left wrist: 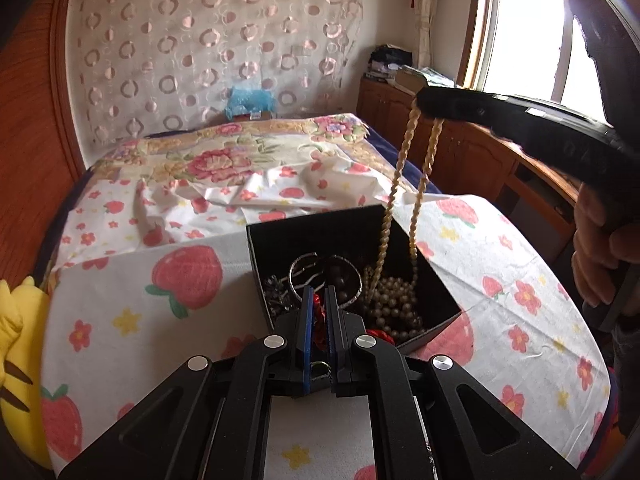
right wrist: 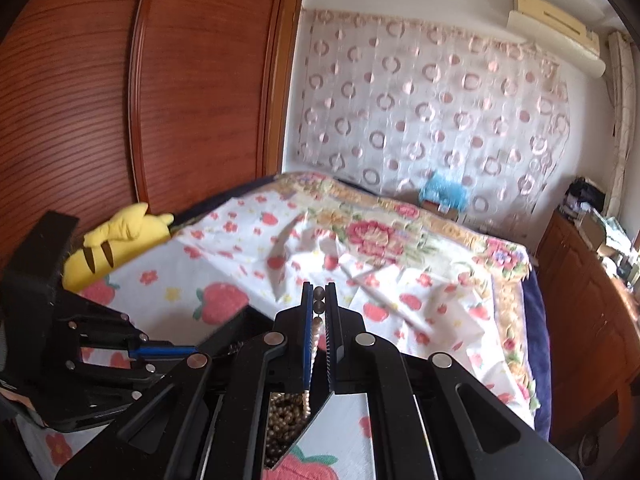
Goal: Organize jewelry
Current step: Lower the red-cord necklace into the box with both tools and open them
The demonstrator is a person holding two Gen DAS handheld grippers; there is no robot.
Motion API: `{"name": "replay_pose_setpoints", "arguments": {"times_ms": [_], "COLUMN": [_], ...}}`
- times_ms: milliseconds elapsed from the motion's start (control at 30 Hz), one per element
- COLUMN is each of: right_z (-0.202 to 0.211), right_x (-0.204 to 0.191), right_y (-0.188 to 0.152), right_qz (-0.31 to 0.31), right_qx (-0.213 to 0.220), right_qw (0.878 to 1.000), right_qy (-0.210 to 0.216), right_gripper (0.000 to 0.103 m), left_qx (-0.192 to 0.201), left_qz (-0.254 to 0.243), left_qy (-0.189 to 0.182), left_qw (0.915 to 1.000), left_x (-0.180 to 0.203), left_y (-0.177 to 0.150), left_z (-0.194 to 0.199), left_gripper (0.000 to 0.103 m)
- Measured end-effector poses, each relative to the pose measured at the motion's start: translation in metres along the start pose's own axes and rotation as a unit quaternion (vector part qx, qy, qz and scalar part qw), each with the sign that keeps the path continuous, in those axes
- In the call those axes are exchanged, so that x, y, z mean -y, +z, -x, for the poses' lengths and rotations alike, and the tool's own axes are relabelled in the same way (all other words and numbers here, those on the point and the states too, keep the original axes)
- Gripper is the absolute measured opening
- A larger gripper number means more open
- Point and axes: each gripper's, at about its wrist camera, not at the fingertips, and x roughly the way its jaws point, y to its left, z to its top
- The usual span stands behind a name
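A black open box (left wrist: 442,300) sits on a strawberry-print cloth (left wrist: 168,320) and holds bangles, dark beads and pearl strands. My left gripper (left wrist: 319,294) is shut on a red piece of jewelry (left wrist: 319,320) at the box's near edge. My right gripper (left wrist: 426,110) is raised above the box, shut on a cream pearl necklace (left wrist: 404,184) that hangs down into the box. In the right wrist view the necklace (right wrist: 319,304) shows between my right gripper's (right wrist: 319,292) jaws, and the left gripper (right wrist: 160,350) lies low at the left.
A yellow plush toy (right wrist: 116,240) lies at the left by a wooden wardrobe (right wrist: 160,80). A rumpled floral bedspread (left wrist: 224,160) lies beyond the box. Wooden cabinets (left wrist: 460,148) and a window (left wrist: 532,32) are on the right.
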Motion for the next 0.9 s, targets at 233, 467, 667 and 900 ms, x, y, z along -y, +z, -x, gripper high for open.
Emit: {"name": "replay_pose_setpoints", "arguments": {"times_ms": [233, 467, 667, 900], "right_z": [-0.023, -0.035, -0.032, -0.019], "right_x": [-0.004, -0.005, -0.002, 0.0], "right_y": [-0.02, -0.035, -0.037, -0.039], "right_qz": [-0.009, -0.023, -0.034, -0.044], "right_qx": [-0.027, -0.044, -0.041, -0.035], "right_qw": [1.0, 0.998, 0.998, 0.998], "right_qy": [0.01, 0.029, 0.035, 0.035], "right_gripper": [0.007, 0.007, 0.017, 0.024], "left_qx": [-0.013, -0.01, -0.003, 0.004], "left_qz": [0.001, 0.001, 0.001, 0.001], "left_qy": [-0.002, -0.001, 0.002, 0.004], "left_qw": [0.9999, 0.9999, 1.0, 1.0], "left_x": [0.002, 0.002, 0.003, 0.006], "left_y": [-0.007, -0.007, -0.007, -0.008], "left_z": [-0.008, -0.006, 0.005, 0.016], "left_gripper": [0.004, 0.009, 0.021, 0.027]}}
